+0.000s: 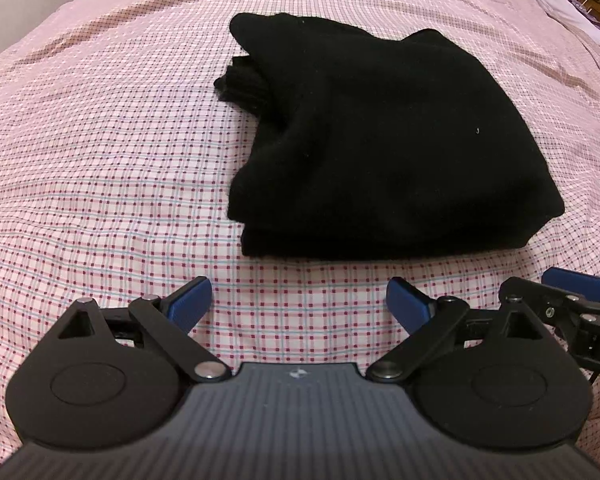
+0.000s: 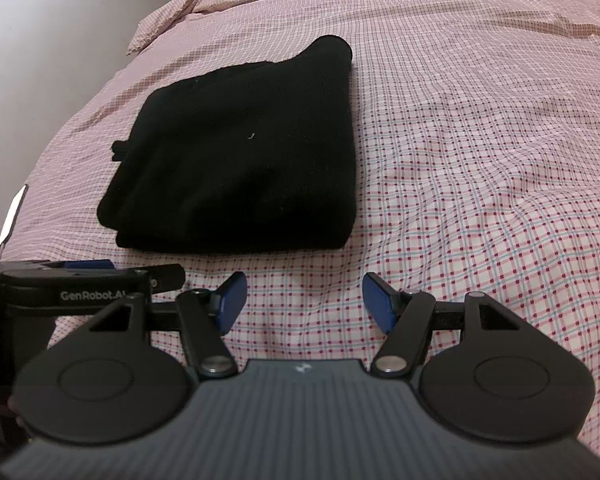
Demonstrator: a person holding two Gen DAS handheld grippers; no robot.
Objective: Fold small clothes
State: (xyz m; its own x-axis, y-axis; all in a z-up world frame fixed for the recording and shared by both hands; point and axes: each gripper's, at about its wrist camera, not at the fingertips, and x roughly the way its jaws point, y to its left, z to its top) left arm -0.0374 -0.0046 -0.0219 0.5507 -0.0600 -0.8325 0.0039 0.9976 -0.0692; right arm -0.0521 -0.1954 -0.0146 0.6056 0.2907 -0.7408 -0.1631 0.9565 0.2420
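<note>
Garment, black and folded, lies on checked bedsheet; left gripper and right gripper spread, holding nothing.

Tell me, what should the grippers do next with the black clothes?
Probably keep back and leave it. The black garment already lies folded in layers on the checked bedsheet, and both the left gripper and right gripper are open, holding nothing.

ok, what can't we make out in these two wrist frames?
- Black garment: type and layer count, both views; uniform black hides the folds.
- Its far left corner: bunched, unclear, left wrist view.
- White object: unidentifiable at the frame edge, right wrist view.
</note>
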